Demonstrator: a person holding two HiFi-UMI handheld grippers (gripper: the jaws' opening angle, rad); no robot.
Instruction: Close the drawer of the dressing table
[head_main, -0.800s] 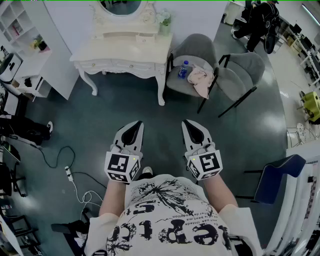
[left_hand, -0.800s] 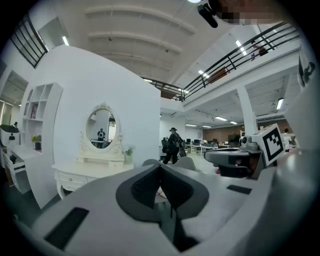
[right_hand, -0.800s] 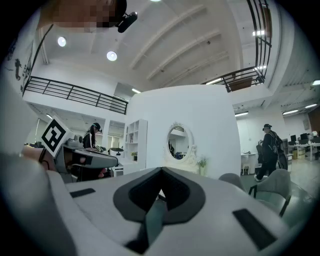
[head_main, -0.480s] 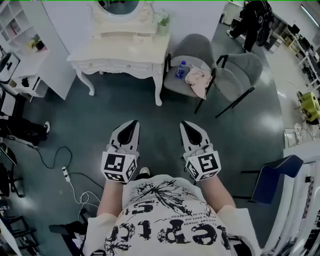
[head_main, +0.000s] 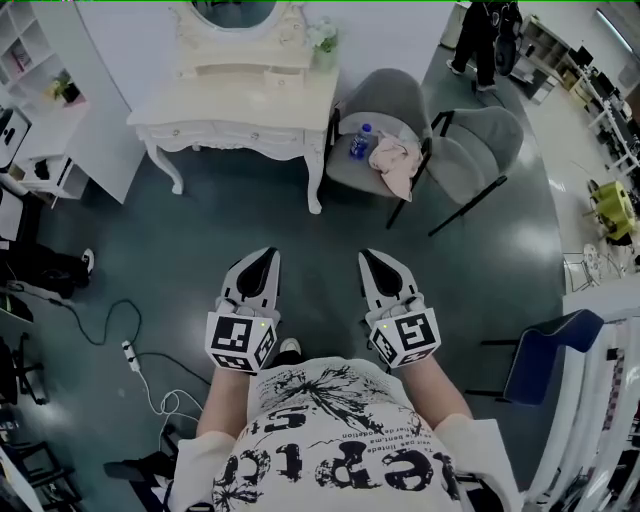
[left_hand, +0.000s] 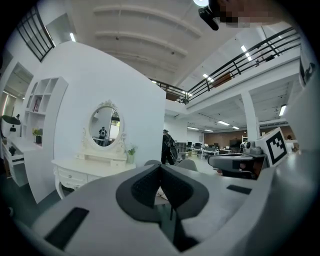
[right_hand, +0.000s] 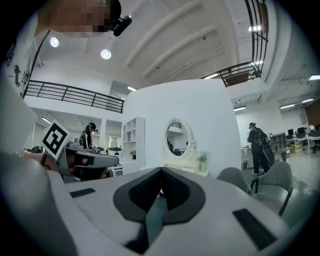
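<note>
A white dressing table (head_main: 235, 105) with an oval mirror stands against the far wall, its row of drawers (head_main: 228, 133) facing me. From this distance I cannot tell which drawer is open. My left gripper (head_main: 267, 255) and right gripper (head_main: 373, 257) are held side by side over the dark floor, well short of the table, both shut and holding nothing. The table (left_hand: 82, 171) lies ahead to the left of the shut left gripper (left_hand: 160, 166) in the left gripper view. The right gripper view has the table (right_hand: 189, 169) just beyond the shut right gripper (right_hand: 161, 170).
Two grey chairs (head_main: 388, 105) (head_main: 478, 148) stand right of the table; one holds a blue bottle (head_main: 357, 141) and a pink cloth (head_main: 393, 160). A white shelf unit (head_main: 55, 110) is at the left, a power strip with cable (head_main: 128, 350) on the floor, a blue chair (head_main: 545, 350) at the right. A person (head_main: 485, 35) stands far back.
Both grippers stay shut and in about the same place. The view has drifted a little, so the table sits slightly further left. The person at the back has moved leftward.
</note>
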